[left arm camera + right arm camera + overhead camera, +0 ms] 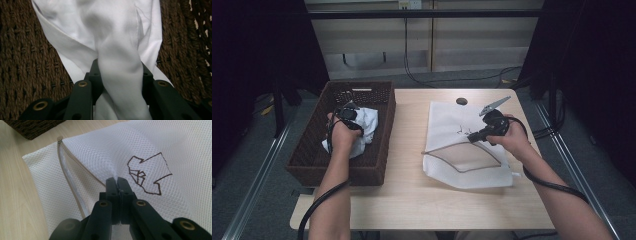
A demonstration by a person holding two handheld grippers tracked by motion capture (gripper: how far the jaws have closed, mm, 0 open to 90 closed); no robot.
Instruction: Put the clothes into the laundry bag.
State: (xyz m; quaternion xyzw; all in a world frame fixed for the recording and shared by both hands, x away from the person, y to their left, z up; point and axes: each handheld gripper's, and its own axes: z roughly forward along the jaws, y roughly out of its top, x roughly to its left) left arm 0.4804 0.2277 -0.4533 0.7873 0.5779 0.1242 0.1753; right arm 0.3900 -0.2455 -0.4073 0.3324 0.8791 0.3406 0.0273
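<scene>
Room first: dark curtains on both sides, a pale panelled wall (432, 40) at the back with cables trailing down to a grey floor. I see a light wooden table (412, 190) with a small round hole near its far edge.

Hard to read: the far ends of the room are lost in shadow, and my left hand covers part of the cloth in the high view. The bag's inside is hidden behind its mesh.

A brown wicker basket (307, 155) sits at the table's left end, overhanging the edge. In it lies a crumpled white cloth (367, 122). My left gripper (347, 116) is down in the basket, jaws pinched on a twisted fold of that cloth (120, 75).

Right of centre, a white mesh bag (447, 117) lies flat, zip gaping along its near side. My right gripper (117, 182) has its jaws closed tight on the upper mesh layer, just beside a brown shirt outline (147, 173).
</scene>
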